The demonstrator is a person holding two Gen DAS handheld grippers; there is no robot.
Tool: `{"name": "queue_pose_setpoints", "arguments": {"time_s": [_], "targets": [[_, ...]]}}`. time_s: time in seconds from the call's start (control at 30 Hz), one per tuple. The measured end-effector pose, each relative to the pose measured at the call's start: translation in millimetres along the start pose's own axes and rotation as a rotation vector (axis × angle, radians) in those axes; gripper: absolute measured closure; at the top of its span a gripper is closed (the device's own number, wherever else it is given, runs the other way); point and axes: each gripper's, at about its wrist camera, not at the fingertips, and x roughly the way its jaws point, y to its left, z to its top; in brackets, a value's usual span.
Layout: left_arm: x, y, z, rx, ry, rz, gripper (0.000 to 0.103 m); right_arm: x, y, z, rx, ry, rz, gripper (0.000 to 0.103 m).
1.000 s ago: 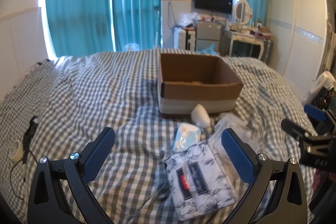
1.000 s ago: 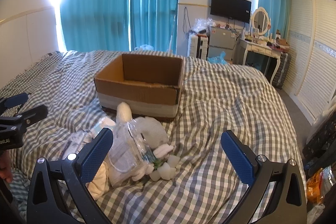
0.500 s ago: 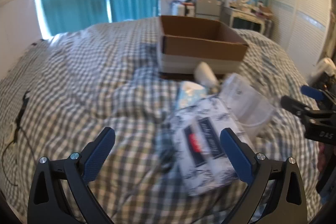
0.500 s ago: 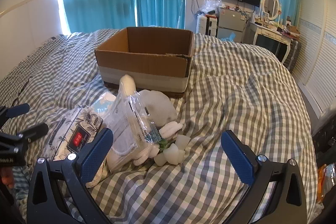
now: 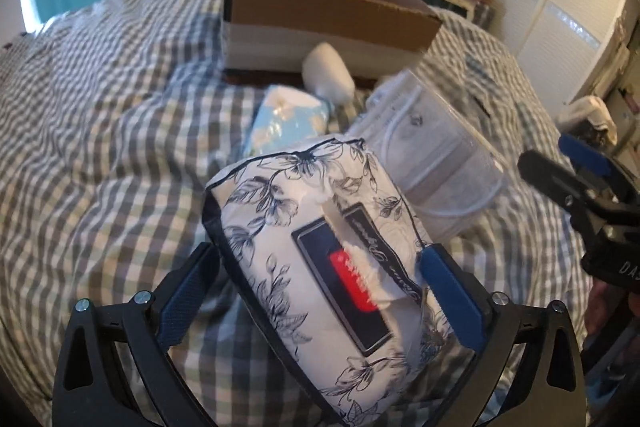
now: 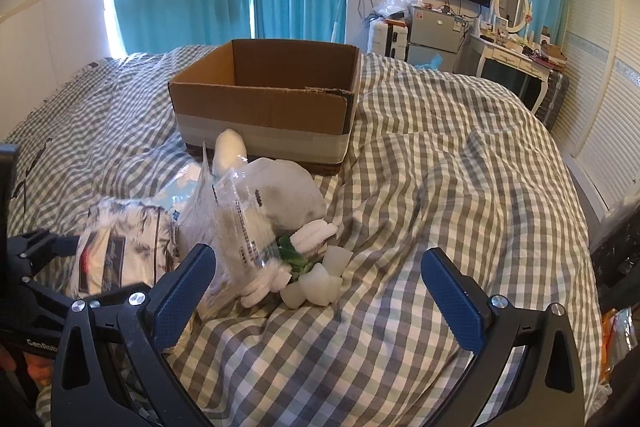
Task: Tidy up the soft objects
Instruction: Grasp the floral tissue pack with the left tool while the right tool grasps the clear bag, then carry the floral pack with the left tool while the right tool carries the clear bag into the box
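Cardboard box (image 6: pixel 264 107) sits mid-bed on the checked duvet (image 6: pixel 440 187), open top, and as far as the right wrist view shows, nothing inside yet, so task looks barely begun. Left gripper (image 5: pixel 320 291) has its blue pads on both sides of the floral tissue pack (image 5: pixel 320 247), w/ the pack filling the gap btwn them; pads look pressed against the wrapper, so I read it as clamped, tho whether the pack is lifted off the bed can't be told from here. Right gripper (image 6: pixel 320 291) hangs w/ fingers wide apart, holding nothing, over bare duvet just in front of the pile. Rest of the soft stuff lies in a heap near the box's front wall: light-blue tissue packet (image 5: pixel 288 119), clear plastic bag (image 5: pixel 436 151) w/ something white in it, white plush toy (image 6: pixel 280 187) w/ small white pieces and a bit of green just beside it, plus a white rolled item (image 5: pixel 328 69) touching the box base. My guess: tissue pack goes in first, then approx. four more items to move.
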Motion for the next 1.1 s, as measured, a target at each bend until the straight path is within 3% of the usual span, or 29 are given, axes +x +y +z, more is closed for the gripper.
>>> {"name": "queue_pose_setpoints", "arguments": {"time_s": [0.07, 0.2, 0.23, 0.47, 0.53, 0.67, 0.77, 0.83, 0.93, 1.1], "targets": [[-5.6, 0.7, 0.1, 0.004, -0.021, 0.0, 0.012, 1.6, 0.4, 0.1, 0.0, 0.002, 0.002, 0.0], [-19.7, 9.9, 2.7, -0.017, -0.055, -0.027, 0.047, 4.5, 3.6, 1.9, -0.008, 0.0, 0.008, 0.0], [-22.3, 13.0, 4.3, -0.021, -0.059, -0.035, 0.051, 5.4, 5.7, 2.8, -0.014, 0.0, 0.014, 0.0], [-40.8, 21.3, 10.0, -0.011, -0.088, -0.038, 0.064, 14.0, 24.4, 7.8, -0.047, 0.015, 0.085, 0.0], [-49.2, 22.5, 12.2, -0.008, -0.105, -0.038, 0.064, 20.8, 30.1, 8.9, -0.06, 0.034, 0.106, 0.006], [-63.0, 26.3, 18.5, 0.012, -0.139, 0.002, 0.065, 45.1, 35.0, 9.5, -0.037, 0.124, 0.164, 0.023], [-70.7, 34.6, 24.0, 0.005, -0.152, 0.022, 0.065, 55.4, 35.1, 7.5, -0.01, 0.171, 0.149, 0.039], [-73.5, 39.7, 26.1, 0.001, -0.158, 0.039, 0.065, 55.8, 35.2, 9.2, 0.004, 0.182, 0.173, 0.066], [-75.9, 47.0, 29.8, -0.018, -0.147, 0.074, 0.065, 46.3, 35.9, 14.9, -0.003, 0.161, 0.173, 0.088], [-83.9, 50.0, 34.9, -0.037, -0.153, 0.096, 0.065, 21.4, 36.2, 28.8, -0.046, 0.098, 0.197, 0.1]]}}
